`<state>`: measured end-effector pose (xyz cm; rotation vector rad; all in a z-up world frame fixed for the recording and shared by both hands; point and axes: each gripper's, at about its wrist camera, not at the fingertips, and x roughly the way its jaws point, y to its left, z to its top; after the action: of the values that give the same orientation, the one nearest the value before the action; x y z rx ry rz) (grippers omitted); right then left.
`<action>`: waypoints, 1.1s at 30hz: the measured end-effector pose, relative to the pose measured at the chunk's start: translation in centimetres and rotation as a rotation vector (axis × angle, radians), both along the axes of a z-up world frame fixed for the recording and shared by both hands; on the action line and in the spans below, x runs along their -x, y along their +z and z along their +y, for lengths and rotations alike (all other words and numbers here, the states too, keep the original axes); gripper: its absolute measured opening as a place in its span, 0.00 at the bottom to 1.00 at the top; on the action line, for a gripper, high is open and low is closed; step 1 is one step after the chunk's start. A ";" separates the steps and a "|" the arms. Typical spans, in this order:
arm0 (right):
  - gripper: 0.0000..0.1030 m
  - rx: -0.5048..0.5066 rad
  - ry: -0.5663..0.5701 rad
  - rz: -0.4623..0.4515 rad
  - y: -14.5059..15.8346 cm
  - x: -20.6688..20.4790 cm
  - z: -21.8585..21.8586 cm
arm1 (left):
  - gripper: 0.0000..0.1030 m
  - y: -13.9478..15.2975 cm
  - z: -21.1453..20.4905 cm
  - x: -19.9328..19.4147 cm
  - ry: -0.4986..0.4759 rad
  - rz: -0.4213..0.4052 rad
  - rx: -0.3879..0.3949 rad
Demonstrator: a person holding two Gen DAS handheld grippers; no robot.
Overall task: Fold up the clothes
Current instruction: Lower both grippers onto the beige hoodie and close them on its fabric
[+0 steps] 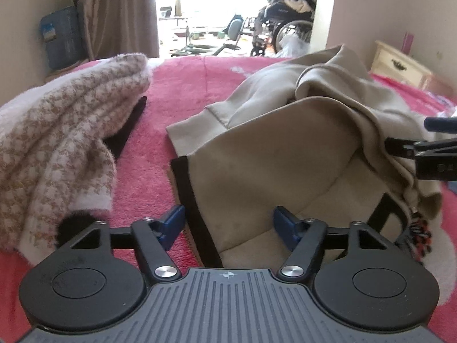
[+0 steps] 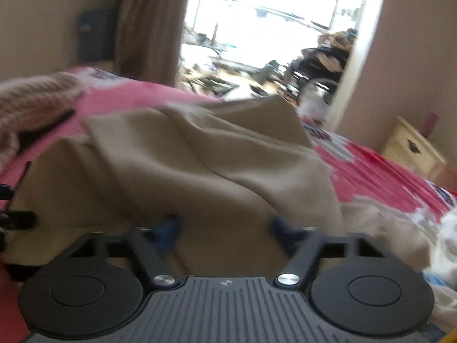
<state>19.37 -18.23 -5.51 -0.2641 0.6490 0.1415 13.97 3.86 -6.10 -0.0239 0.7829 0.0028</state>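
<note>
A beige garment (image 1: 271,154) with a black edge strip (image 1: 194,208) lies crumpled on the pink bed cover (image 1: 177,85). My left gripper (image 1: 228,224) hovers over its near left edge. The blue fingertips (image 1: 174,221) stand apart with cloth lying below the gap, and no pad presses on it. At the right edge of the left wrist view, the right gripper's black fingers (image 1: 400,147) reach against a raised fold. The right wrist view is blurred. There my right gripper (image 2: 224,227) is open over the same beige garment (image 2: 200,157), and cloth fills the view between its fingers.
A fuzzy brown-and-white checked sweater (image 1: 57,143) is heaped at the left beside a black strip (image 1: 128,131). White and pale cloth (image 2: 414,228) lies at the right. A cream nightstand (image 1: 400,65) stands beyond the bed, and a wheelchair (image 1: 285,28) is in the doorway.
</note>
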 end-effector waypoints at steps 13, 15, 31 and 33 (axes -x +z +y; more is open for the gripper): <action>0.88 -0.070 0.132 -0.095 1.1 4.3 -0.3 | 0.24 0.1 -2.0 0.2 -0.032 -0.011 -0.082; 0.89 0.045 0.161 -0.085 -0.1 4.2 0.9 | 0.23 0.0 -2.4 0.4 -0.042 -0.019 -0.098; 0.71 0.041 0.050 -0.093 -0.3 0.9 0.4 | 0.54 -1.2 -3.1 -0.2 -0.028 -0.014 -0.151; 0.84 -0.035 0.099 -0.111 0.6 2.2 0.2 | 0.53 -1.1 -2.9 -0.3 -0.012 -0.015 -0.137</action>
<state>17.16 -17.99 -4.86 -0.2682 0.5235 0.2311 14.24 0.93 -7.22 0.1107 0.7668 0.0448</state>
